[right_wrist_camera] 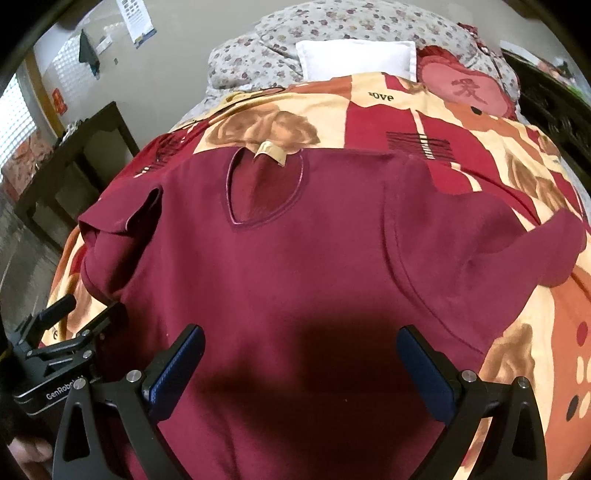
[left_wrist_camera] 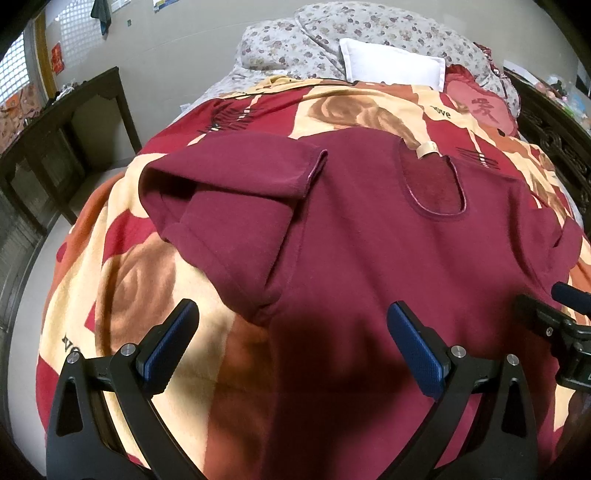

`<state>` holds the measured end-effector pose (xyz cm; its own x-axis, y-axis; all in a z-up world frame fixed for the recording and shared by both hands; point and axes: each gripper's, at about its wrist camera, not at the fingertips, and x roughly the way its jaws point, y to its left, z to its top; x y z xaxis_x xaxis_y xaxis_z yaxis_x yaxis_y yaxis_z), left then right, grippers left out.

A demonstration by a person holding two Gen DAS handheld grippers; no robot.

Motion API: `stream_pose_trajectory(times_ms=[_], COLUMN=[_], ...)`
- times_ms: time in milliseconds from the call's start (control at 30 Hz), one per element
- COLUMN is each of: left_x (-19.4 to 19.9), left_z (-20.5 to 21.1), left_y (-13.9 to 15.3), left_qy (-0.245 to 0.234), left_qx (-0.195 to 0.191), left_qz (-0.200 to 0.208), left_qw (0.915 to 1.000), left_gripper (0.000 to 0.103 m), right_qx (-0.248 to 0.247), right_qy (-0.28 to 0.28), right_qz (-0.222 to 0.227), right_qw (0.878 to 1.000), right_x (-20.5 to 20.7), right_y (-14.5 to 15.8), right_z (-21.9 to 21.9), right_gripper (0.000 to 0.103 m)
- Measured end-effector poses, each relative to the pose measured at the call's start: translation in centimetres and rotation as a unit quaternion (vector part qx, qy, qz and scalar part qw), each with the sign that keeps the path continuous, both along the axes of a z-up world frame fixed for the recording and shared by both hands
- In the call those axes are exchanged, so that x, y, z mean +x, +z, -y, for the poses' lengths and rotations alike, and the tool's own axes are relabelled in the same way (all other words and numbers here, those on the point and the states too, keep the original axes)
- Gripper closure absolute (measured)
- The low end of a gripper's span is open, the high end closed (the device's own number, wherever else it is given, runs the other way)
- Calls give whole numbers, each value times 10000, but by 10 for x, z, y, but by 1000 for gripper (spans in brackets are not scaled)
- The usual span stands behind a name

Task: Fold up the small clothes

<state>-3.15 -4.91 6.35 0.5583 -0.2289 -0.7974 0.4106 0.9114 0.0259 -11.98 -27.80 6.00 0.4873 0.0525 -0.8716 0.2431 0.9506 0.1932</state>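
A maroon shirt is spread neck-up on a blanket printed "love" (one sleeve folded inward), both grippers' jaws spread

blanket: red-cream rose print, covers bed | white pillow at head, against floral quilt | red heart cushion beside pillow | dark wooden table left, by wall | poster on wall
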Motion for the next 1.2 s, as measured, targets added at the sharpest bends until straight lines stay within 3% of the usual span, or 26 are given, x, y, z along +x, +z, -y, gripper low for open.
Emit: stream_pose_trajectory(times_ms=[233,433,867,1033,1200], left_x=[4,4,15,31,58], left_z=[-2,-3,-18,-34,-60], left_y=[-3,-4,-2,5,9], left_qy=[44,69,229,423,832], left_qx=[9,-17,-36,-68,-222], left_qz=[-53,-90,-98,-21,-47], left_qw=[10000,9999,9997,9991,9963], left_gripper=[1,1,1,1,1], right_qx=[9,-343,-198,46,607], right_qy=[47,153,196,296,501], right_qz=[-52,-79,-112,-46,194], right_qw=[10000,9993,9995,9995,9967], right_x=[3,5,16,28,55], right_y=[-3,-2,-6,-6,0], right_z=[-3,-10,-19,-27,-45], right_gripper=[0,0,0,0,12])
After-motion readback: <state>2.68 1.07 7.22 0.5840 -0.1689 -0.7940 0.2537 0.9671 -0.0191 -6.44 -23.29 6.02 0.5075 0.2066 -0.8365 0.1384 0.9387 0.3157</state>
